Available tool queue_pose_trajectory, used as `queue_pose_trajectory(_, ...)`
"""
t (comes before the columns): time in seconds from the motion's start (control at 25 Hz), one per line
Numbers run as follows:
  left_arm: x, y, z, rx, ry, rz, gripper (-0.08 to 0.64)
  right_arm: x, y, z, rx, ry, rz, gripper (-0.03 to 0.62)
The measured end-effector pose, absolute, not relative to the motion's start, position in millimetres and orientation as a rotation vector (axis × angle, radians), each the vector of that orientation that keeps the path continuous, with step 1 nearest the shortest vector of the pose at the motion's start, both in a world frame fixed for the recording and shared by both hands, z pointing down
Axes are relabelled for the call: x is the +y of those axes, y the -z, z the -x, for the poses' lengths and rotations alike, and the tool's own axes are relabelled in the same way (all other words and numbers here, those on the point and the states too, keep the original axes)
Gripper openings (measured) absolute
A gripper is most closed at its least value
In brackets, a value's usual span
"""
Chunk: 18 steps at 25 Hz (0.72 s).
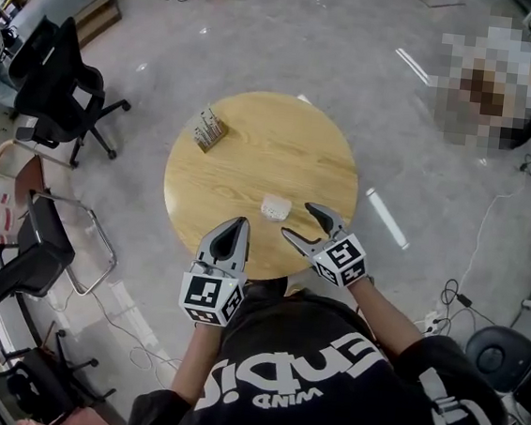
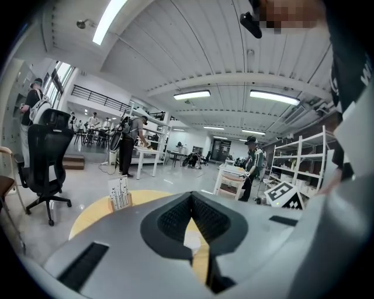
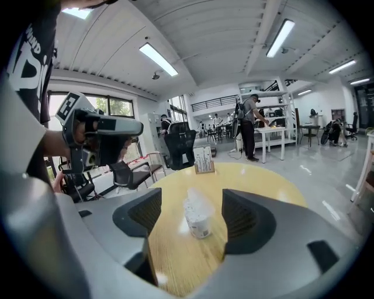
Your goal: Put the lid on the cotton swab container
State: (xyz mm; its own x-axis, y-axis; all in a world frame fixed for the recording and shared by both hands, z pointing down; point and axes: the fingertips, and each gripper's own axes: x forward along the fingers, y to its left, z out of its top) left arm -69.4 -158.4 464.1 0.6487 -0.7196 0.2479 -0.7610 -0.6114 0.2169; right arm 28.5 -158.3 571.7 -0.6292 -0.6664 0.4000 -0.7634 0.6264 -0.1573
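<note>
The white cotton swab container (image 3: pixel 197 219) is sitting on the round wooden table (image 1: pixel 256 121) near the person's edge, carrying a translucent lid (image 3: pixel 196 200) on top; whether the lid is seated cannot be told. The right gripper (image 1: pixel 298 220) is hovering just behind the container with its jaws released and spread wide, the container lying ahead between them, untouched. The left gripper (image 1: pixel 237 225) is hanging over the table's near edge with its jaws clenched together on nothing, while a wooden card holder (image 1: pixel 209 129) is standing at the table's far side.
</note>
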Motion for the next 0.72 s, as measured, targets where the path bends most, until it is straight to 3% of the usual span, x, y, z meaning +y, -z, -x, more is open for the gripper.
queue_pose_trajectory(0.72, -172.7, -470.7, 79.2, -1.229, -0.230, -2.534, 0.011, -183.9, -671.4, -8.1, -2.393, -0.558, -0.975, 0.304)
